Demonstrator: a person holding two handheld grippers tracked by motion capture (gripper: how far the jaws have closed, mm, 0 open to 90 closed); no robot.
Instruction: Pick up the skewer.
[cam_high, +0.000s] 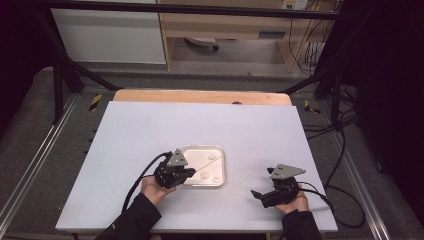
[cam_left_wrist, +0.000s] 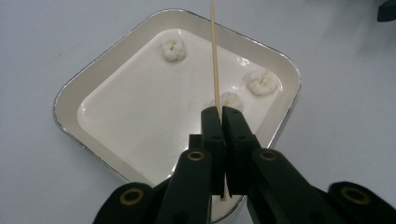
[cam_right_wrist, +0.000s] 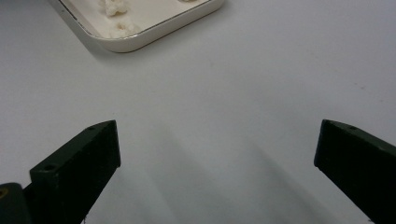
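White table (cam_high: 150, 135); metal tray (cam_high: 220, 150) resting directly on it

place: lab recording rig | proof: black metal frame bars (cam_high: 190, 8) beyond my grippers, white tabletop sheet (cam_high: 150, 130) under them, loose black cables (cam_high: 345, 165) right of my right gripper (cam_high: 260, 194)

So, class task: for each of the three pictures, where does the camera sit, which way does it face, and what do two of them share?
High view: above the person's side, facing forward and down on the white table; forearms and both grippers show.
Left gripper view: rides the left gripper, jaws shut on a thin wooden skewer over the shallow cream square tray.
Right gripper view: rides the right gripper, jaws open over the table.
Shared: all show the tray holding small white dough pieces.
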